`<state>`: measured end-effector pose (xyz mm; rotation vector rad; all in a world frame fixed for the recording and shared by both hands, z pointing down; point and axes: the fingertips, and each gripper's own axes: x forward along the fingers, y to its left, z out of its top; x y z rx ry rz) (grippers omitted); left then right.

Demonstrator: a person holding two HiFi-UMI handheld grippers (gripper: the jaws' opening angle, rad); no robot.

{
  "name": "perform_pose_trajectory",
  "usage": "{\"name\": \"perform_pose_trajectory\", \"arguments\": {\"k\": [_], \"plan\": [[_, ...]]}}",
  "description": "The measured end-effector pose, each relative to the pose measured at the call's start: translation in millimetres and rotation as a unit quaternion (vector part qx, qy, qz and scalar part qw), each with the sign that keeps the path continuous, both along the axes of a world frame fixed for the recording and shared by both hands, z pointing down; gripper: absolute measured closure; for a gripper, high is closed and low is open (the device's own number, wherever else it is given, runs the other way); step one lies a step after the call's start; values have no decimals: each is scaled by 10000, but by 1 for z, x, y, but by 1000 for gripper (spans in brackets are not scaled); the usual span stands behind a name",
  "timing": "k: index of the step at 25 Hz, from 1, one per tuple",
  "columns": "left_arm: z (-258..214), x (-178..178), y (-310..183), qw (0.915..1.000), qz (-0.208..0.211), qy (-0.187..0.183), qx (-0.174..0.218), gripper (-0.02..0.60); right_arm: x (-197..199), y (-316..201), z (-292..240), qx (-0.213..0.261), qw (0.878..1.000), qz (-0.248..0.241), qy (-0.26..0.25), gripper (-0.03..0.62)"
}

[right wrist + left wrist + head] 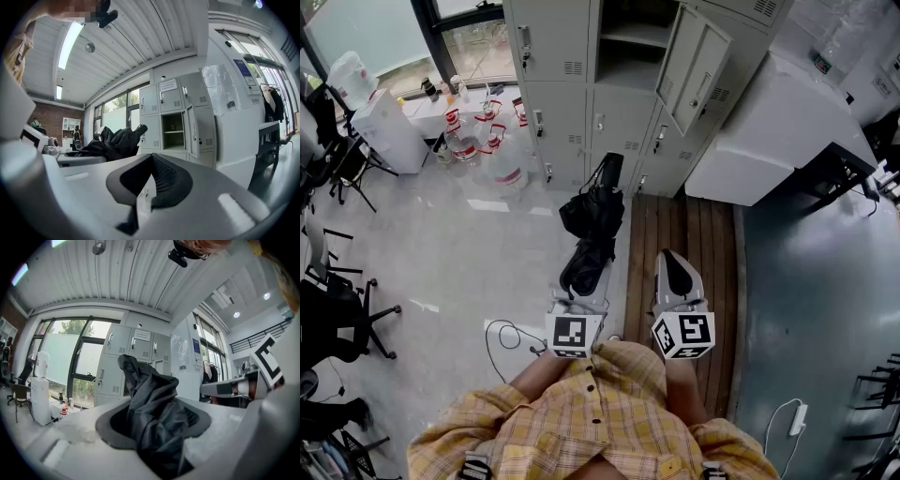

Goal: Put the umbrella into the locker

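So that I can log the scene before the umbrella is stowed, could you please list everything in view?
umbrella: one, black, folded, pointing toward the lockers
lockers: one bank, grey, far wall
open locker: one, grey, upper row, door swung out
water jugs: several, clear with red labels, floor by the window
water dispenser: one, white, far left
cabinet: one, white, right of the lockers
office chairs: at least two, black, left edge
wooden strip: one, brown, floor before the lockers
cable: one, white, floor near the person
shirt: one, yellow plaid, bottom
left gripper: one, grey, clamped on the umbrella
right gripper: one, grey, jaws together, empty
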<state>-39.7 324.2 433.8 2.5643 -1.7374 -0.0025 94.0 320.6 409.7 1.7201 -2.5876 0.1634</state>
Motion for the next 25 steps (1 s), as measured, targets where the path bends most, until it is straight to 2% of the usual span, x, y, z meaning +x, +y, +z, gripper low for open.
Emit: {"name": "perform_pose_trajectory", "arguments": {"k": [4, 9, 20, 25], "plan": [[0, -6, -2, 10000, -45, 18, 9, 354, -4, -2, 1, 11, 10000, -29, 11, 606], [1, -19, -4, 10000, 18, 4, 38, 355, -16, -3, 3, -19, 9996, -70, -276, 606], [1, -46, -1, 9997, 231, 12, 86, 355, -52, 8, 18, -113, 9998, -42, -175, 605], [5, -53, -11, 9995, 318, -39, 72, 356, -65, -6, 17, -89, 9998, -49, -162, 605]]}}
